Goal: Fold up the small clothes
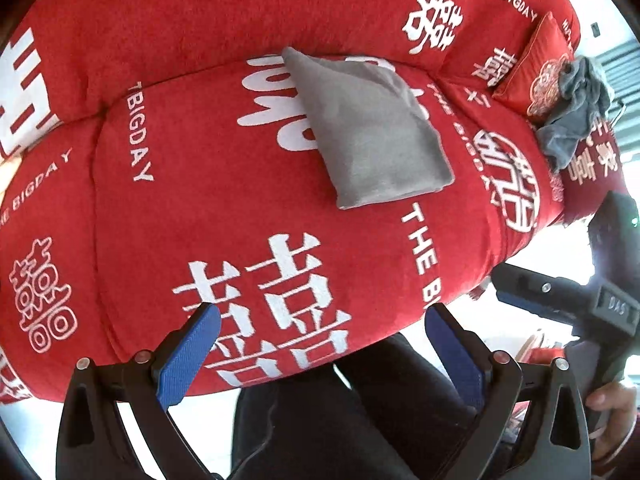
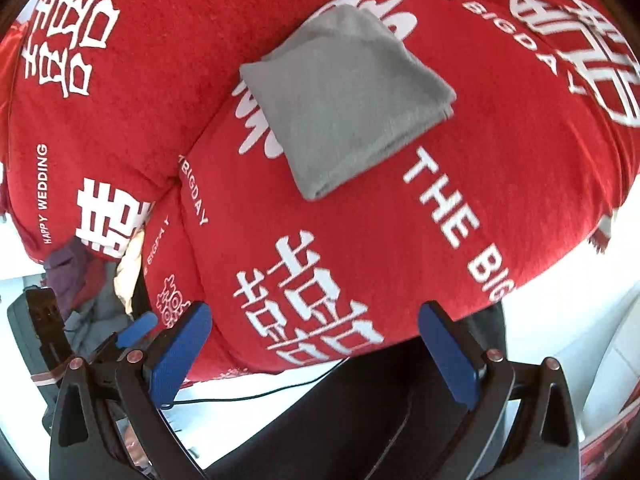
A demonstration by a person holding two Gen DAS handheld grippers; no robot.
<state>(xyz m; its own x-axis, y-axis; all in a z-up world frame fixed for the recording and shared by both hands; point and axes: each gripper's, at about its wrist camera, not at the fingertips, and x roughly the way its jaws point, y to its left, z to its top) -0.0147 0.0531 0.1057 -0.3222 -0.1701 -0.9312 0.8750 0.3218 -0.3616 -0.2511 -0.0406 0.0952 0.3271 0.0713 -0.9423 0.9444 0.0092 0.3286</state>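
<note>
A folded grey cloth (image 1: 368,128) (image 2: 344,100) lies flat as a neat rectangle on the red sofa seat (image 1: 200,200) (image 2: 520,152) printed with white characters. My left gripper (image 1: 322,320) hangs open above the seat's front edge, well short of the cloth, with nothing between its blue pads. In the right wrist view my right gripper (image 2: 314,318) is likewise open and empty, back over the seat's front edge. The right gripper's black body (image 1: 592,304) shows at the right of the left wrist view, with a hand on it.
A crumpled dark grey garment (image 1: 576,116) lies on a red cushion (image 1: 540,64) at the sofa's far right. A heap of clothes (image 2: 84,280) sits off the sofa's left end. A person's dark trousers (image 1: 360,420) and a thin cable (image 2: 256,396) are below the grippers.
</note>
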